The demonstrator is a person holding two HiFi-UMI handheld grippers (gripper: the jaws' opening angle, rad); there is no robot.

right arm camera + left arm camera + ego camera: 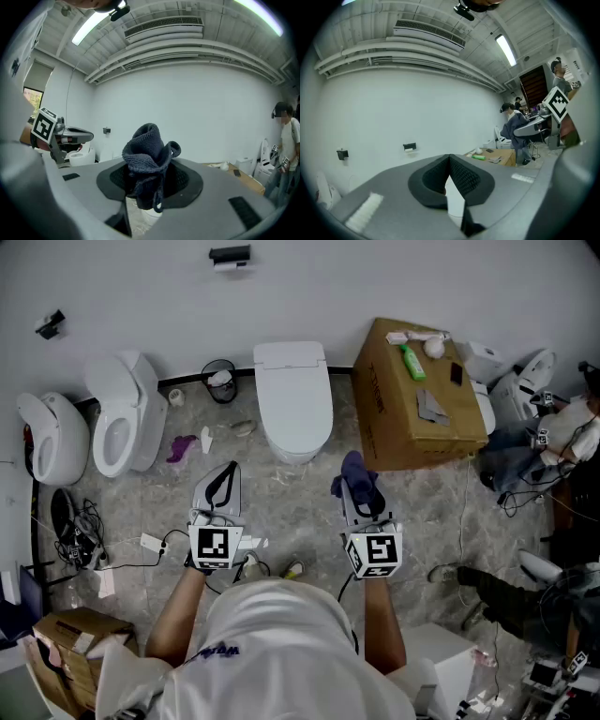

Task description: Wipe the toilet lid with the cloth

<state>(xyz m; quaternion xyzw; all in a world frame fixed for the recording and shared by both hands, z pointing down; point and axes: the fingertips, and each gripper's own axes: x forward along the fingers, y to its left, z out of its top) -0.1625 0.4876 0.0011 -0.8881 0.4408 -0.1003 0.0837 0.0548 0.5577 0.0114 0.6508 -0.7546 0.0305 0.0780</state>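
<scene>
Blue cloth (146,157) clamped in right claw (149,185); left claw (450,164) closed, empty; toilet lid (293,399) clearest overhead.

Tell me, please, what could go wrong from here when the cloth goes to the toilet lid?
1. The cloth sits as a bunched wad in the right gripper, with a loose loop hanging. It may slip out, or wipe only a narrow strip of the toilet lid.
2. The cardboard box stands close beside the toilet on the right, so wide strokes might bump it.
</scene>
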